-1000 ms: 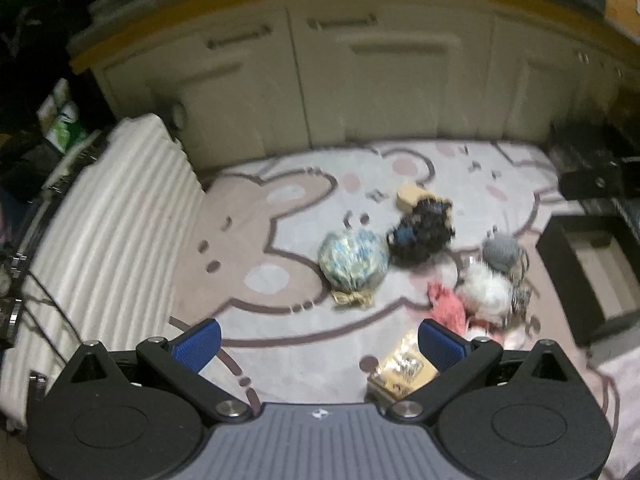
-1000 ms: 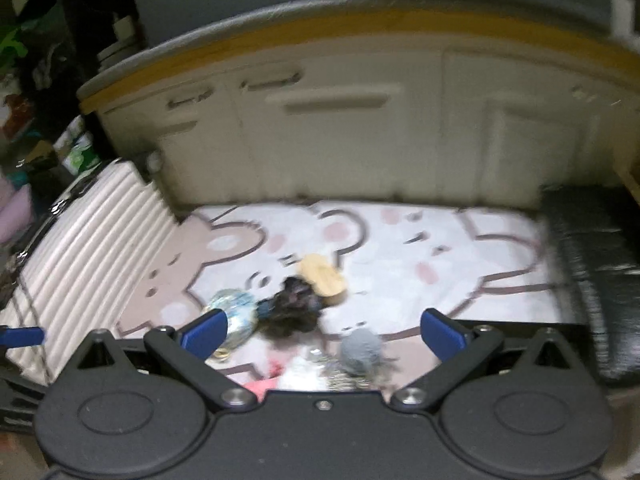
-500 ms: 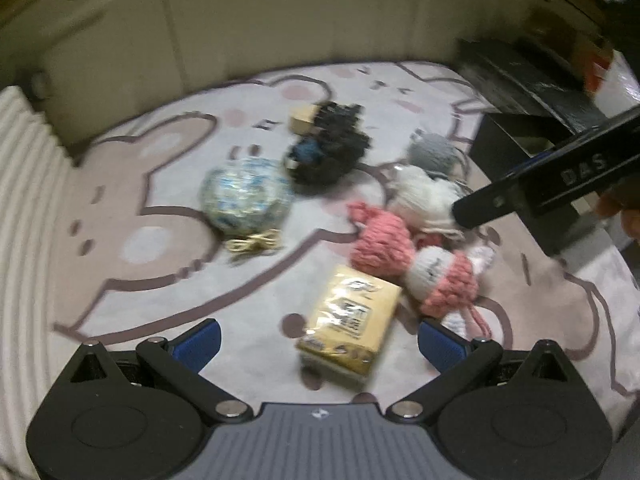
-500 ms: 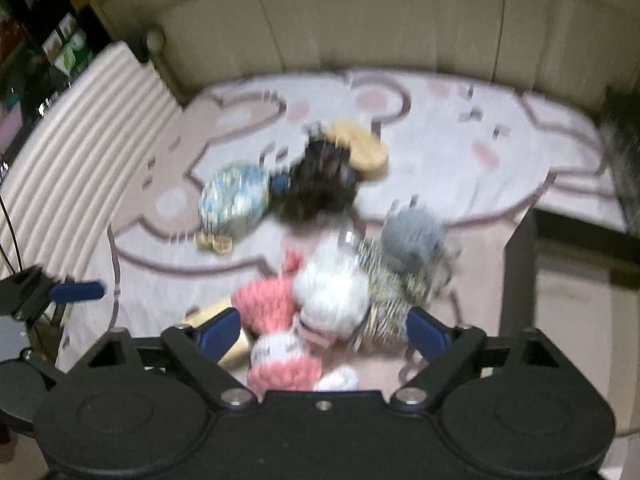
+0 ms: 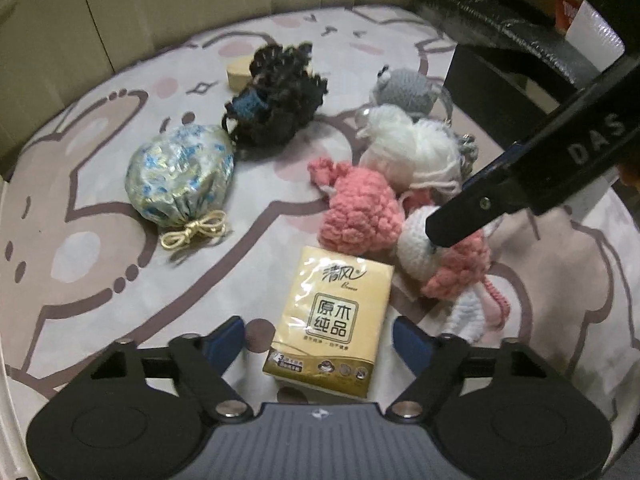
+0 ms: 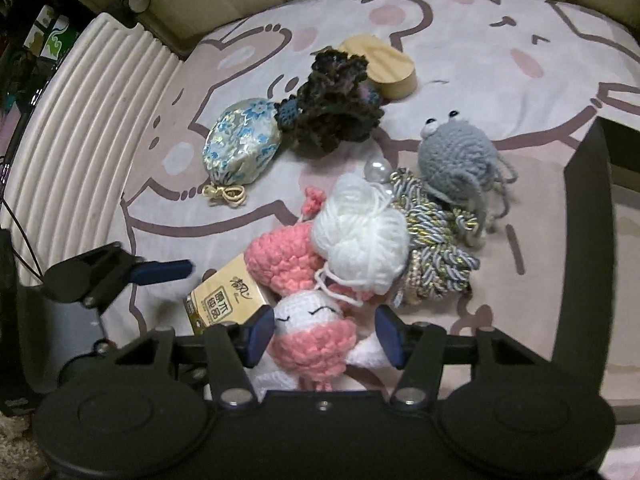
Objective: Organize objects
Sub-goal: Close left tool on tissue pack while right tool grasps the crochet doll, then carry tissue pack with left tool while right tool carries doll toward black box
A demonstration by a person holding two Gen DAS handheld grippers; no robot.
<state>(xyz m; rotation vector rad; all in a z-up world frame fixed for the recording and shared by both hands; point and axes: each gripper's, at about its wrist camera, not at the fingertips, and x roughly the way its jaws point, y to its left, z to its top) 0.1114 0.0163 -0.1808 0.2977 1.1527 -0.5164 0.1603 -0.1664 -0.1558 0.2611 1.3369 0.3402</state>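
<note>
A yellow tissue pack (image 5: pixel 328 320) lies on the bunny rug (image 5: pixel 100 248), between the fingers of my left gripper (image 5: pixel 320 342). Those jaws are closing, with small gaps still showing beside the pack. My right gripper (image 6: pixel 325 335) points steeply down over a pink-and-white crochet doll (image 6: pixel 312 340), and its jaws are closing around the doll's head and collar. In the left wrist view, a right gripper finger (image 5: pixel 520 188) reaches onto the doll (image 5: pixel 452 264). The left gripper's blue pad (image 6: pixel 160 272) shows beside the tissue pack (image 6: pixel 224 300).
Beyond lie a pink crochet piece (image 6: pixel 284 260), white yarn ball (image 6: pixel 360 240), braided cords (image 6: pixel 432 248), grey crochet creature (image 6: pixel 456 156), black crochet bundle (image 6: pixel 332 108), brocade pouch (image 6: pixel 240 148) and wooden block (image 6: pixel 380 66). A black box (image 6: pixel 588 240) stands right, a ribbed mat (image 6: pixel 80 140) left.
Both grippers have dropped and tilted down toward the pile, and their jaws have narrowed. The tissue pack now sits between the left fingers and the doll between the right fingers.
</note>
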